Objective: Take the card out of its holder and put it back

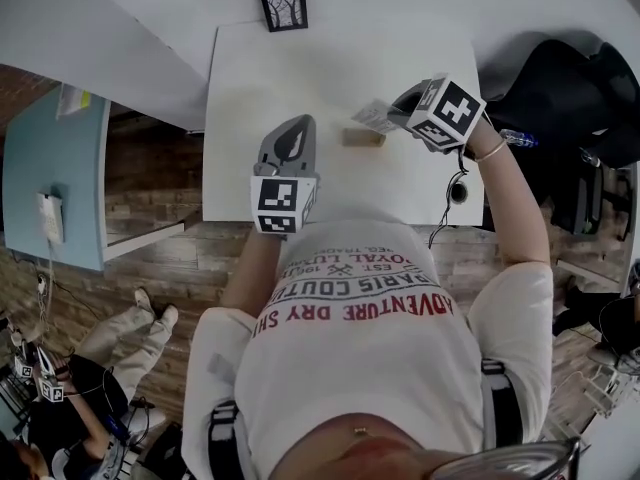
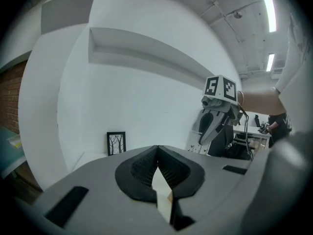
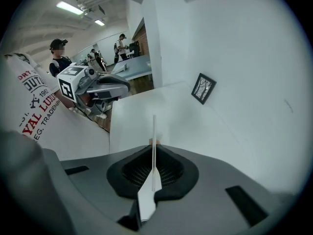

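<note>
The white printed card (image 1: 376, 116) hangs just above the small wooden holder (image 1: 363, 137) on the white table (image 1: 250, 88). My right gripper (image 1: 398, 108) is shut on the card's right side and points steeply down. In the right gripper view the card (image 3: 153, 141) stands edge-on, clamped between the black pads, with a sliver of the holder (image 3: 156, 142) beyond it. My left gripper (image 1: 298, 128) hovers left of the holder, shut and empty. Its pads (image 2: 142, 168) meet at the tip in the left gripper view, where the right gripper (image 2: 204, 140) shows with the card (image 2: 195, 149).
A small black picture frame (image 1: 283, 8) stands at the table's far edge. A black cable with a round part (image 1: 458, 190) hangs off the table's right edge. A dark bag (image 1: 560, 88) and a bottle (image 1: 520, 138) lie to the right. People sit at lower left.
</note>
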